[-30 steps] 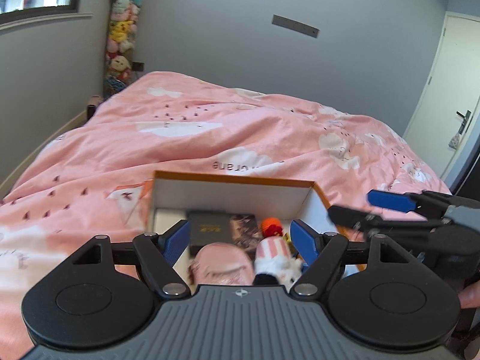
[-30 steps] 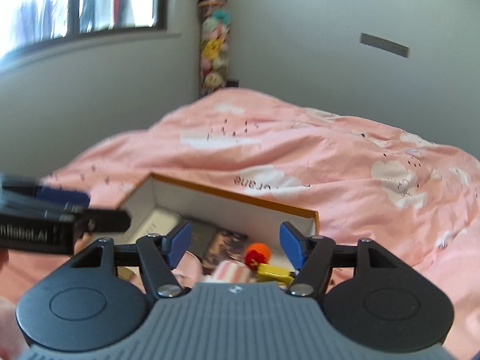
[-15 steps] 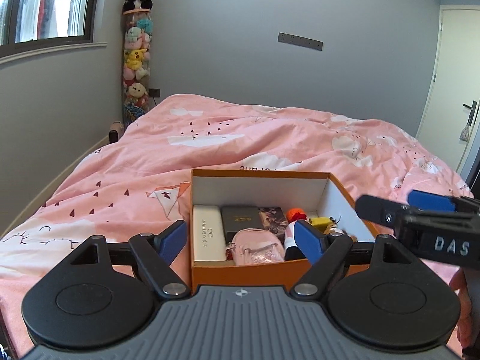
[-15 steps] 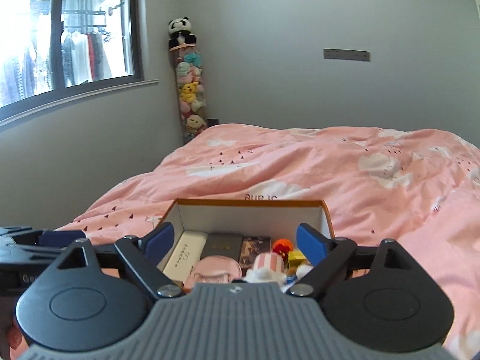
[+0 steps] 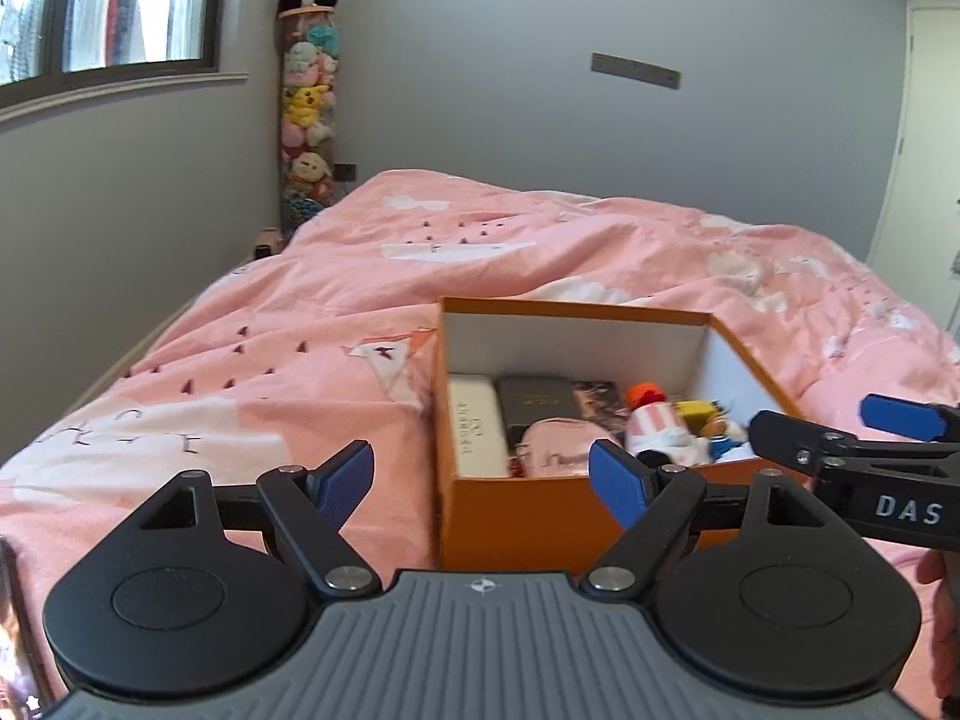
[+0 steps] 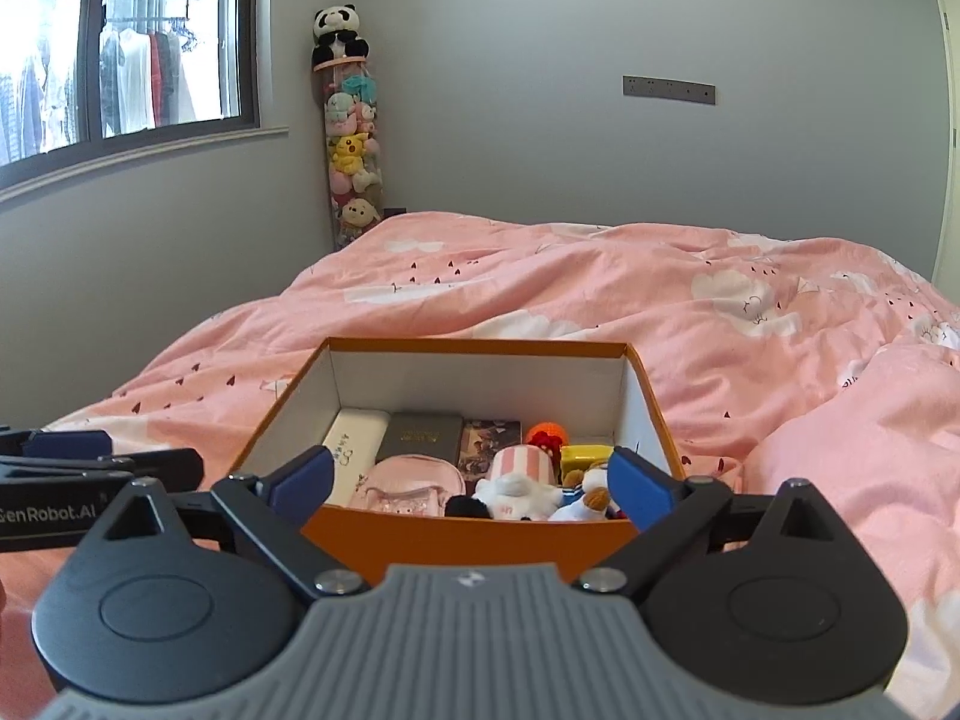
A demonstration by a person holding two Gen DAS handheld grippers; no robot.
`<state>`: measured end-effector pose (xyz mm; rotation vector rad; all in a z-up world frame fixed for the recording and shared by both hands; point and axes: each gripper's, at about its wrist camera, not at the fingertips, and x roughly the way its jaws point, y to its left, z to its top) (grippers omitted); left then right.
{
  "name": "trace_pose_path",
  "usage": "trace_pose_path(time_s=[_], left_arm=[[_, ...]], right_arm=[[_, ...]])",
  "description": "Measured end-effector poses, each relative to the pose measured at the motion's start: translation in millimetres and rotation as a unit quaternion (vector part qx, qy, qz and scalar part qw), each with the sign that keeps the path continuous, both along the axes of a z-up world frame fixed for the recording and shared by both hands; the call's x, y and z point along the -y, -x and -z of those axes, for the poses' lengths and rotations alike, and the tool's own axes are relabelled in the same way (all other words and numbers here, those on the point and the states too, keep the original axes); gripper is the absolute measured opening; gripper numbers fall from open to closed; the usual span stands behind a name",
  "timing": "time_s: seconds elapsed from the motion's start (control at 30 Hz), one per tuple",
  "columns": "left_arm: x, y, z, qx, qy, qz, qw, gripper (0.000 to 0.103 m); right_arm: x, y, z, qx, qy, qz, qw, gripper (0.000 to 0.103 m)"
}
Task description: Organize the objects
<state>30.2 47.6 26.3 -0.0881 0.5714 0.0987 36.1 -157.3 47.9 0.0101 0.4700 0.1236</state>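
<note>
An orange box (image 6: 468, 540) with white inner walls lies open on the bed. Inside are a white case (image 6: 354, 447), a dark flat box (image 6: 423, 435), a pink pouch (image 6: 408, 483), a pink-striped plush (image 6: 519, 474), an orange ball (image 6: 546, 435) and a yellow item (image 6: 585, 456). My right gripper (image 6: 471, 483) hovers just before the box's near wall, its jaws opening with nothing between the pads. My left gripper (image 5: 480, 477) is open and empty at the near left corner of the orange box (image 5: 522, 516). Each gripper shows at the edge of the other's view.
A pink duvet (image 6: 600, 276) covers the whole bed. A tall tube of plush toys (image 6: 351, 138) topped by a panda stands in the far corner. A window (image 6: 120, 48) is on the left wall, a door (image 5: 924, 150) at the far right.
Both grippers have drawn back from over the box, so it now lies ahead of the fingers, whole in view. The right jaws have spread wider.
</note>
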Motion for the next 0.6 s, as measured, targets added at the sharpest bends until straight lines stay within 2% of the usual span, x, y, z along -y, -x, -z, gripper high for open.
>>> trace_pose_path(time_s=[0.2, 0.6], left_arm=[[0.9, 0.7, 4.8, -0.004, -0.004, 0.001, 1.0000, 0.095], [14.2, -2.0, 19.2, -0.046, 0.009, 0.025, 0.9986, 0.094]], right_arm=[[-1.1, 1.2, 7.7, -0.011, 0.007, 0.002, 1.000, 0.099], [8.9, 7.8, 17.6, -0.032, -0.011, 0.013, 0.999, 0.100]])
